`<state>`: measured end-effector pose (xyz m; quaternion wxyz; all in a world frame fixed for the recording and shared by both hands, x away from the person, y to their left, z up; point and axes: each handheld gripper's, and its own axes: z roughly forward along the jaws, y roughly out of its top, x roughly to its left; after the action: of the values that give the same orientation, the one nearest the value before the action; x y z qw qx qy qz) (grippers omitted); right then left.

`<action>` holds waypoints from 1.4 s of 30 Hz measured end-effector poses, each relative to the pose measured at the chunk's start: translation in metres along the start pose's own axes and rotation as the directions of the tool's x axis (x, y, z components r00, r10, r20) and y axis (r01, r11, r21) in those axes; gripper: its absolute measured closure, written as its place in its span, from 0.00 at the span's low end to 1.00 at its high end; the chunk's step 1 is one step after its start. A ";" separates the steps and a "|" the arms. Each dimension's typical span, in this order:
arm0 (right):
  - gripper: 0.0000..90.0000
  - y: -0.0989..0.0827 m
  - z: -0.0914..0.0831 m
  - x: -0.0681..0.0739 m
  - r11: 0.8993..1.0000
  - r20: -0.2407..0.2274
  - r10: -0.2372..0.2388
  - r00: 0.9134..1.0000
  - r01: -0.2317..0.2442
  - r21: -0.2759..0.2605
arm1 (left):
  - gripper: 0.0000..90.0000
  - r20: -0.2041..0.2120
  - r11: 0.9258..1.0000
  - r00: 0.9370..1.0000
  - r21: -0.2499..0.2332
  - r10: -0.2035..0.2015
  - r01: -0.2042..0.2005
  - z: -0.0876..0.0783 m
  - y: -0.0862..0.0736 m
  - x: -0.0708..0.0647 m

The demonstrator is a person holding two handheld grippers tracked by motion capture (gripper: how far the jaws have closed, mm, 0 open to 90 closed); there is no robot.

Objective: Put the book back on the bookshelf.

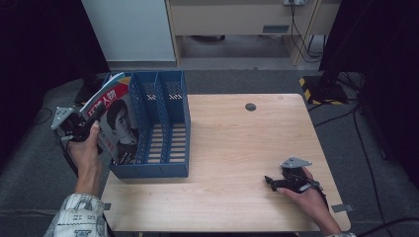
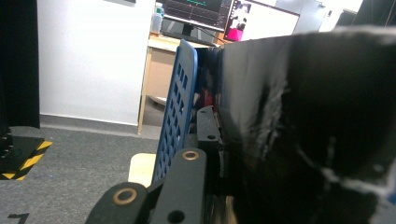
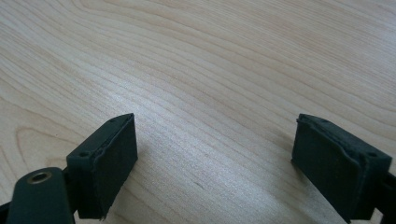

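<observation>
A magazine (image 1: 116, 121) with a portrait cover and a red title stands tilted at the left end of the blue file rack (image 1: 185, 113). Its lower edge is down by the leftmost compartment; whether it is inside I cannot tell. My left gripper (image 1: 98, 117) is shut on the magazine's left edge, beyond the table's left side. In the left gripper view the dark magazine (image 2: 303, 130) sits against the jaw, beside a perforated blue rack wall (image 2: 180, 107). My right gripper (image 1: 269, 181) rests low on the table (image 1: 237, 143) at the front right, open, its pads (image 3: 112, 158) wide apart over bare wood.
The rack has three compartments and stands on the table's left part. A small round grommet (image 1: 250, 106) sits near the table's far edge. A wooden desk (image 1: 237, 19) and cables stand behind. A black-and-yellow striped base (image 1: 321, 91) lies on the floor at the right.
</observation>
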<state>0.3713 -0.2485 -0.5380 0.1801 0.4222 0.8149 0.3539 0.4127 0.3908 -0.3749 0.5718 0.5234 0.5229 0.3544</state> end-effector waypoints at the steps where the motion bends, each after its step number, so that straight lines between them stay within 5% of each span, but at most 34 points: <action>1: 0.16 0.000 0.000 0.000 1.000 0.000 -0.001 1.000 0.001 0.000 | 0.95 -0.002 1.000 1.000 0.000 -0.001 0.001 0.000 0.000 0.000; 42: 0.16 0.000 0.000 0.000 1.000 0.000 -0.002 1.000 0.002 0.000 | 0.93 -0.033 0.997 0.999 0.066 -0.032 0.034 0.000 -0.012 0.006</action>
<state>0.3713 -0.2485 -0.5380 0.1805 0.4215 0.8152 0.3539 0.4127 0.3941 -0.3877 0.5514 0.5276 0.5522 0.3355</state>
